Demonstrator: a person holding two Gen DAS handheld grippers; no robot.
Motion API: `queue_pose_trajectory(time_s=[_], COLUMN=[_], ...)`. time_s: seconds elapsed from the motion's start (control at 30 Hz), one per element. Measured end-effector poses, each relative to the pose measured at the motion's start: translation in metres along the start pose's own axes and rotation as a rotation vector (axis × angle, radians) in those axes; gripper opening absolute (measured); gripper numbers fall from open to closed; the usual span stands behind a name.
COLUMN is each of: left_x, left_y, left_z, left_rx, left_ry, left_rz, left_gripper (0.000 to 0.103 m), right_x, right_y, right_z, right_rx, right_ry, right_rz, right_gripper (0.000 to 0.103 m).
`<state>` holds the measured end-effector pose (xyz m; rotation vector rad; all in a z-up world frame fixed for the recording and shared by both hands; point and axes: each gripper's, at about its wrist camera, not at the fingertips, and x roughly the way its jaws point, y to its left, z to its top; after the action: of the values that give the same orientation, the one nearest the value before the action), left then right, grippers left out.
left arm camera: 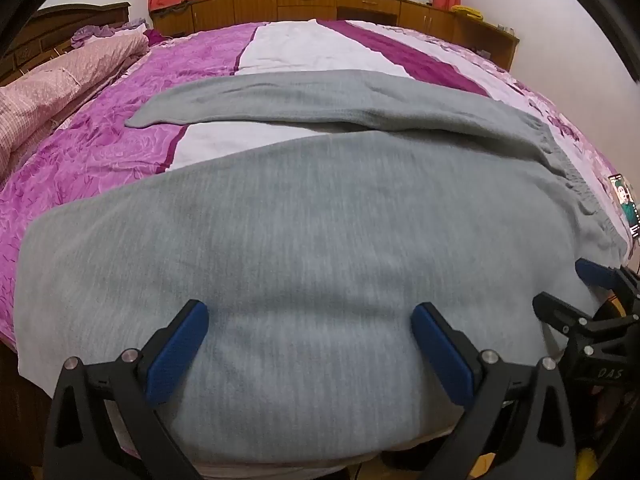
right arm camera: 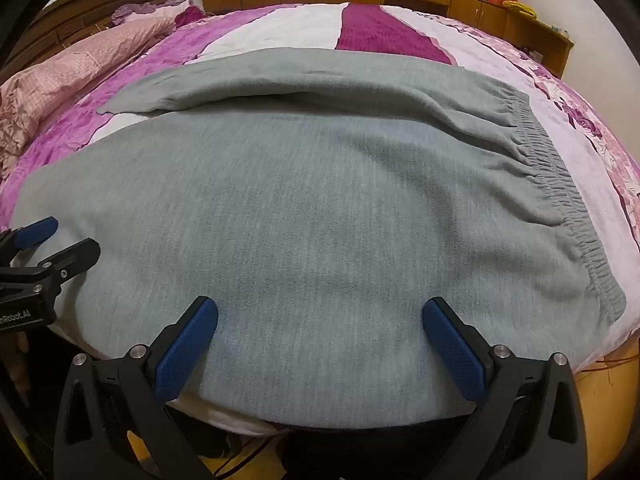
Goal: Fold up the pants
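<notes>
Grey pants point(right arm camera: 320, 208) lie lengthwise left-right on the bed point(right arm camera: 592, 152), waistband right. Both the left gripper point(left arm camera: 310, 346) and right gripper point(right arm camera: 320, 340) hover wide open, empty, probably just over the near edge.

Matt grey fleece pants point(right arm camera: 320, 208) on a sheeny quilted bedspread point(left arm camera: 100, 148); textured blue pads point(right arm camera: 184, 352) in black plastic; glossy wooden cabinets point(left arm camera: 304, 4).

Pants point(right arm camera: 320, 216) cover near bed point(right arm camera: 460, 52) edge (far side bare)
</notes>
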<state>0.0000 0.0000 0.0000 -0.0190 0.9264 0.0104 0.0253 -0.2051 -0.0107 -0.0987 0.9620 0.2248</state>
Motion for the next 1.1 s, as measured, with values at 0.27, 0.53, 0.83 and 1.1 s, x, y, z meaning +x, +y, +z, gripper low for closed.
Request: queue_pose_trajectory(time_s=[0.27,0.53,0.83,1.1], left_x=[-0.0006,-0.0005,-0.0006,-0.0006], left_y=[0.0009,0.0004,0.0002,0.0001], left_z=[0.0004,0.0002,0.0001,0.0001], left_rx=[0.007,0.009,0.010,0.011], left_ry=[0.002,0.001,0.001,0.000], left_rz=[0.007,0.010,0.011,0.012], left_gripper=[0.103,0.103,0.103,0.103], right_x=[0.0005,0.0001,-0.0001,-0.0001], right_y=[0.0003,-0.0002,0.0001,0.0002], right_z=[-0.0003,-0.0004,-0.0003,-0.0002], right_rx=[-0.001,-0.002,-0.003,-0.004], right_ry=[0.004,0.004,0.004,0.004], right_rz=[-0.002,-0.003,-0.005,-0.006], right_gripper=[0.100,0.100,0.100,0.100])
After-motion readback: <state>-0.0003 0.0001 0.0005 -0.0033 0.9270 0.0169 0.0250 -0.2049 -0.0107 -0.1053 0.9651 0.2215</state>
